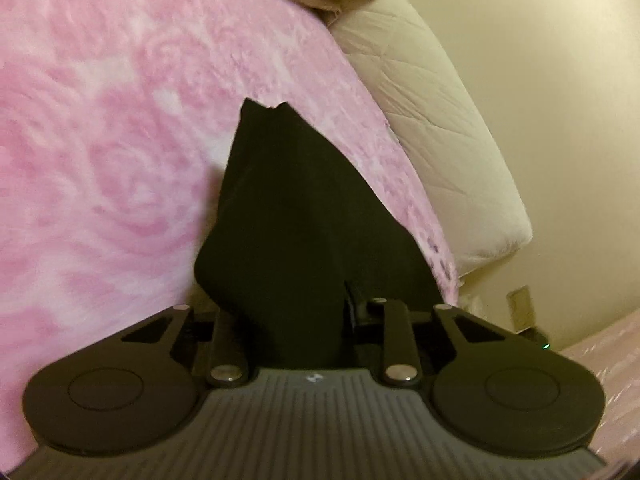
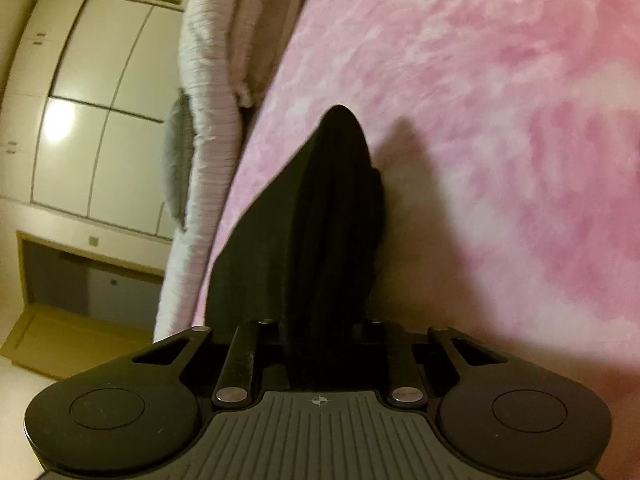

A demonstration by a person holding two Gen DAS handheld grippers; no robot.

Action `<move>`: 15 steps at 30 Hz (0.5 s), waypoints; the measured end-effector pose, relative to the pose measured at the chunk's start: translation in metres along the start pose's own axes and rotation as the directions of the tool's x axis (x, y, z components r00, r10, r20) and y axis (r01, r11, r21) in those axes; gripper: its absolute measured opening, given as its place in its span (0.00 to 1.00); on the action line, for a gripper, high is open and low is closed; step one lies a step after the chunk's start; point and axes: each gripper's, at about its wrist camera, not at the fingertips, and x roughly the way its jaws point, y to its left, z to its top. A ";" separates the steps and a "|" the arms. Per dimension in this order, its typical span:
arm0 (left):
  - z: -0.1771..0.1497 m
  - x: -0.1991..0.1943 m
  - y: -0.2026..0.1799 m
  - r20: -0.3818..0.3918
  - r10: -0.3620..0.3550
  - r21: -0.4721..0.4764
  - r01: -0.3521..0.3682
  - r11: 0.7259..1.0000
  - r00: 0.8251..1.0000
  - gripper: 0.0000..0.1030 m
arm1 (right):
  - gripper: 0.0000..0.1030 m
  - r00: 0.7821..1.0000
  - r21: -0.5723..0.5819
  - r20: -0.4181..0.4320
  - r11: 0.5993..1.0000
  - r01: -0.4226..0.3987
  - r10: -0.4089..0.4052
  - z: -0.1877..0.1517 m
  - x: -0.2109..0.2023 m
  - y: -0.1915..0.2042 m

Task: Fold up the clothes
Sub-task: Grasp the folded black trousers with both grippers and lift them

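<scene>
Both grippers' jaws pinch the black garment [image 1: 292,216] [image 2: 320,216], hanging clear above the pink blanket [image 1: 100,140].

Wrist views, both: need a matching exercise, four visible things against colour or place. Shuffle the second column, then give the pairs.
Things:
1. garment
2. blanket
3. quilted pad
4. cabinet doors

Descriptions:
A. pink, fuzzy, mottled
B. cream, stitched, along the blanket's edge in the left wrist view
C. black, running out from between the fingers in both views
D. white, glossy, off to the left in the right wrist view

Pairs: 1-C, 2-A, 3-B, 4-D
</scene>
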 end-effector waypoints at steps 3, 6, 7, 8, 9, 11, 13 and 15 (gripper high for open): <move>-0.010 -0.039 0.015 0.037 0.003 -0.029 -0.001 1.000 0.999 0.23 | 0.18 0.999 -0.028 -0.031 0.999 -0.028 0.027 -0.023 0.010 0.024; -0.016 -0.092 0.044 0.101 0.007 -0.059 -0.001 0.998 0.995 0.22 | 0.18 0.995 -0.056 -0.075 0.996 -0.065 0.061 -0.050 0.031 0.052; -0.017 -0.112 0.054 0.127 0.013 -0.069 -0.004 0.998 0.992 0.22 | 0.18 0.993 -0.068 -0.093 0.994 -0.079 0.073 -0.060 0.042 0.064; -0.017 -0.133 0.064 0.156 0.021 -0.078 -0.009 0.997 0.988 0.22 | 0.18 0.990 -0.089 -0.114 0.991 -0.096 0.085 -0.069 0.057 0.077; -0.017 -0.155 0.075 0.184 0.030 -0.087 -0.014 0.996 0.983 0.22 | 0.18 0.986 -0.109 -0.136 0.988 -0.113 0.098 -0.079 0.071 0.090; -0.018 -0.198 0.094 0.241 0.057 -0.108 -0.032 0.994 0.969 0.22 | 0.18 0.973 -0.134 -0.185 0.977 -0.163 0.137 -0.095 0.104 0.114; -0.021 -0.244 0.109 0.294 0.094 -0.140 -0.054 0.989 0.951 0.22 | 0.18 0.955 -0.143 -0.240 0.967 -0.210 0.172 -0.113 0.137 0.140; -0.026 -0.293 0.117 0.336 0.137 -0.177 -0.081 0.981 0.932 0.22 | 0.18 0.933 -0.152 -0.297 0.955 -0.254 0.201 -0.134 0.169 0.167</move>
